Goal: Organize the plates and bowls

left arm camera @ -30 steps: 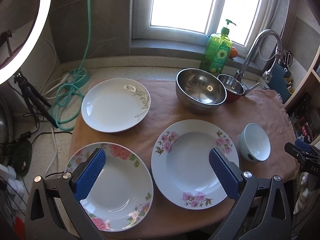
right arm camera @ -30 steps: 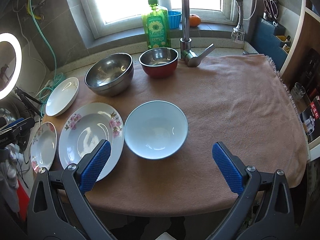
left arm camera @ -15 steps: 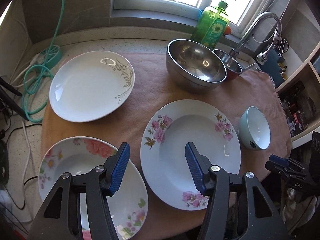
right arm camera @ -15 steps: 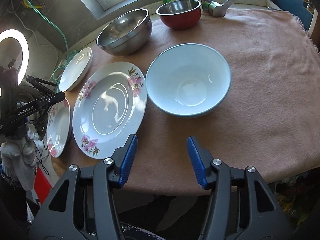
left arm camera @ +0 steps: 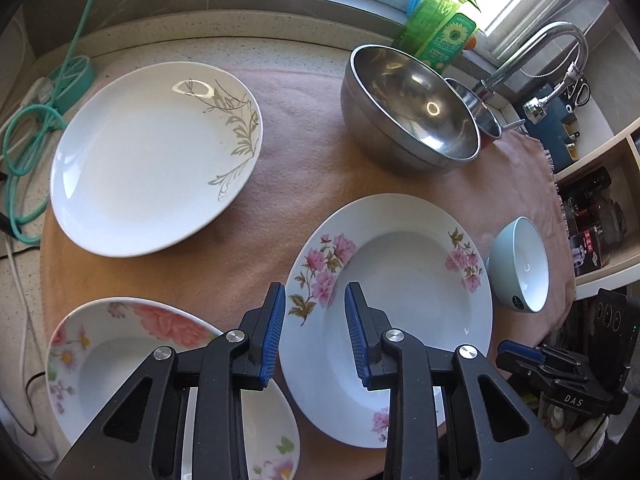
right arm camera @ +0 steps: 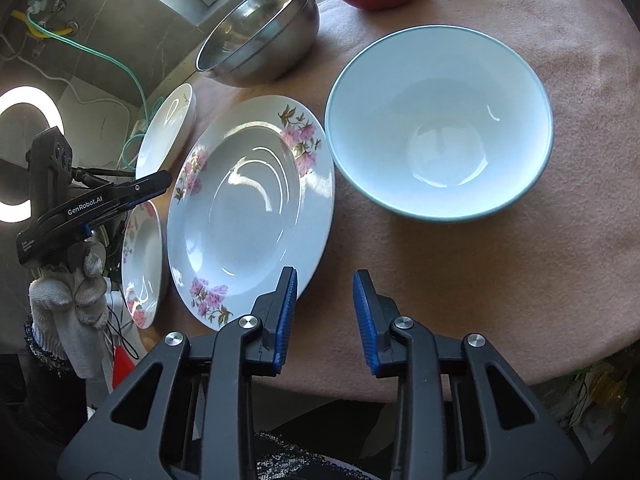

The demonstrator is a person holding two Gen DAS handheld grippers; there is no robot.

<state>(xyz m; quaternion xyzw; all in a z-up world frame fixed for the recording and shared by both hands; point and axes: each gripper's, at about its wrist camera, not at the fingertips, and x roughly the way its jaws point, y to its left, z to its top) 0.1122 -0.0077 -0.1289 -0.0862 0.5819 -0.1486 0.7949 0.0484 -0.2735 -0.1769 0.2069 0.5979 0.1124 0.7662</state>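
Left wrist view: the left gripper [left arm camera: 314, 330] hangs above the near-left rim of the pink-flowered plate [left arm camera: 400, 264]. Its fingers [left arm camera: 274, 330] stand a narrow gap apart and hold nothing; one second ago they were spread wide, half a second ago partly closed. The camera now sits lower and closer to the dishes than before. The peony plate [left arm camera: 120, 344] lies at the near-left, partly under the left finger. The white leaf-pattern plate [left arm camera: 152, 156] lies at the far-left. The large steel bowl [left arm camera: 412, 108] stands at the far side of the pink cloth [left arm camera: 304, 152], with the small steel-lined bowl [left arm camera: 480, 114] just behind it, near the faucet [left arm camera: 536, 52] and the green soap bottle [left arm camera: 444, 36]. The light-blue bowl [left arm camera: 520, 266] stands just beside the pink-flowered plate's right rim. None of the dishes has moved.

Right wrist view: the right gripper [right arm camera: 325, 316] hangs over the cloth [right arm camera: 480, 280], at the near-right rim of the pink-flowered plate [right arm camera: 248, 208]. Its fingers [right arm camera: 286, 314] are a narrow gap apart and empty, narrowed from the wide spread a second ago. The light-blue bowl [right arm camera: 440, 124] now fills more of the view, upright beside the plate. The left gripper [right arm camera: 132, 192] shows at the left edge, held in a gloved hand [right arm camera: 68, 300].
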